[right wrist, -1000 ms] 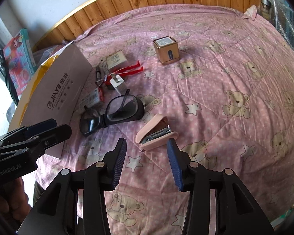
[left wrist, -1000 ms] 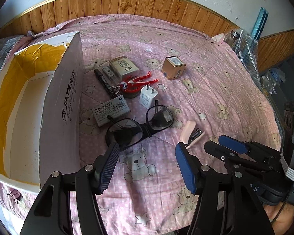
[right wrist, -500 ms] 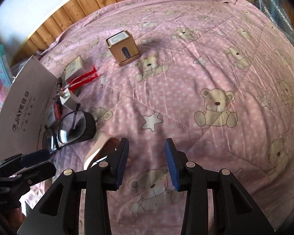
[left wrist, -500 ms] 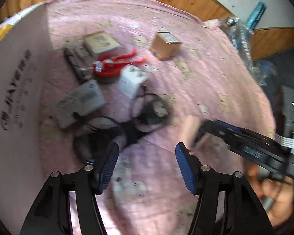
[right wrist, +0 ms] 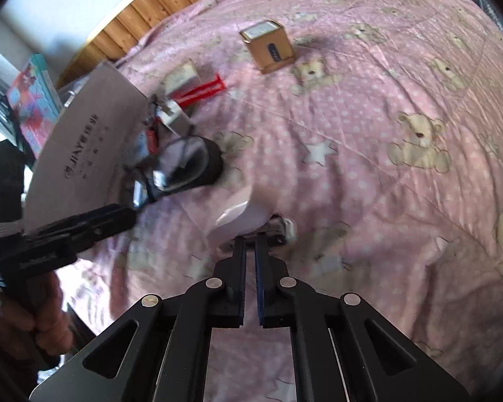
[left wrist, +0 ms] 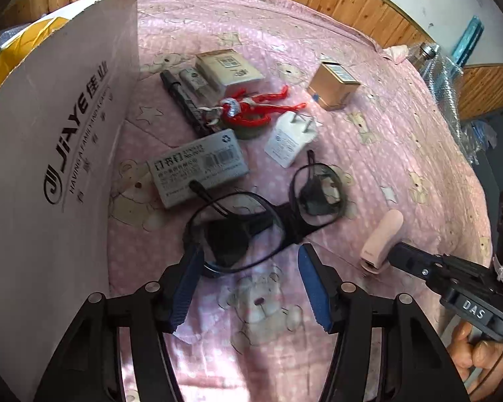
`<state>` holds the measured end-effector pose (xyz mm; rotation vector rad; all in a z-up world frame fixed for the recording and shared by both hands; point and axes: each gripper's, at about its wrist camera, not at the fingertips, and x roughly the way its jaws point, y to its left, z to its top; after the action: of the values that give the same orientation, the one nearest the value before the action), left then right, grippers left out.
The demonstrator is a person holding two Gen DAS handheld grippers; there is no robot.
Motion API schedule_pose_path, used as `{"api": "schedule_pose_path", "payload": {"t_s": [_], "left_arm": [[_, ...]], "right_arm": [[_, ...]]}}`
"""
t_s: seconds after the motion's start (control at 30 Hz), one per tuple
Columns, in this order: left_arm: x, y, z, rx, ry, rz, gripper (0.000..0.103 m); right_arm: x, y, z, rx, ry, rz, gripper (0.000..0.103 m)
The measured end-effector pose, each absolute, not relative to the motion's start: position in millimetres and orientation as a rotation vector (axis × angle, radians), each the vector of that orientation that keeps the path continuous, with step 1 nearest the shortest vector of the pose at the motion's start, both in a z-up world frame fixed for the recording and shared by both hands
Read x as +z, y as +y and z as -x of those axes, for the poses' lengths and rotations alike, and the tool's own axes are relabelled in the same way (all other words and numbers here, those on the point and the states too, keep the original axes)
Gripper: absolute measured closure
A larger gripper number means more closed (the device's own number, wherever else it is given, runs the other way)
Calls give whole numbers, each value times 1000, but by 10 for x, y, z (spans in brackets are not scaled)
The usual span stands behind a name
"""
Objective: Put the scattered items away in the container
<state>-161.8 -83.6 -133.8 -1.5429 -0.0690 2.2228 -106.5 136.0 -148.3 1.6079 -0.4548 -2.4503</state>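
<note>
While the right hand-held gripper (right wrist: 250, 251) pinches the pink stapler (left wrist: 382, 241) on the bed (right wrist: 369, 127), the left hand-held gripper (left wrist: 248, 268) gapes.
Its spread fingers flank the black glasses (left wrist: 268, 214), beside the white cardboard box (left wrist: 50, 154).

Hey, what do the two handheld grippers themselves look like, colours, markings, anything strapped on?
Both are black plastic frames with silver pivot screws and ribbed blue finger pads. The left gripper shows triangular cut-outs in its linkage arms. The right gripper has the same build; from the left wrist camera its body carries white "DAS" lettering and a white band wrapped near the handle, above the gripping hand.
</note>
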Motion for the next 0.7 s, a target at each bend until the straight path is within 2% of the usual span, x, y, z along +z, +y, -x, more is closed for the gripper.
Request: {"api": "schedule_pose_path", "payload": {"t_s": [0.03, 0.1, 0.13, 0.2, 0.27, 0.3, 0.33, 0.5, 0.63, 0.7], "left_arm": [[-1340, -816, 1582, 2188, -100, 1552, 44], [-1333, -782, 1524, 2172, -112, 1570, 44], [-1325, -780, 1503, 2162, -128, 1582, 44], [-1256, -818, 1471, 2162, -181, 1586, 44], [-1170, -869, 1471, 2166, -217, 1593, 42], [-1126, -892, 1473, 2169, -228, 1585, 42], [-1086, -915, 1476, 2176, -232, 1579, 42], [-1027, -992, 1577, 2233, -240, 1569, 40], [-1201, -968, 1767, 2282, -150, 1521, 40], [-1324, -924, 1838, 2247, -123, 1515, 39]], "right_arm": [[-1537, 1411, 1034, -2451, -463, -1644, 91], [-1552, 1504, 971, -2453, -514, -1646, 95], [-1516, 1508, 956, -2472, -507, -1645, 91], [-1409, 1484, 956, -2487, -519, -1598, 90], [-1320, 1427, 975, -2494, -503, -1561, 79], [-1294, 1386, 998, -2501, -479, -1548, 64], [-1289, 1360, 1018, -2510, -454, -1543, 58], [-1399, 1257, 1195, -2474, -429, -1512, 53], [-1338, 1020, 1329, -2393, -81, -1389, 56], [-1308, 1038, 1382, -2362, 8, -1367, 58]]}}
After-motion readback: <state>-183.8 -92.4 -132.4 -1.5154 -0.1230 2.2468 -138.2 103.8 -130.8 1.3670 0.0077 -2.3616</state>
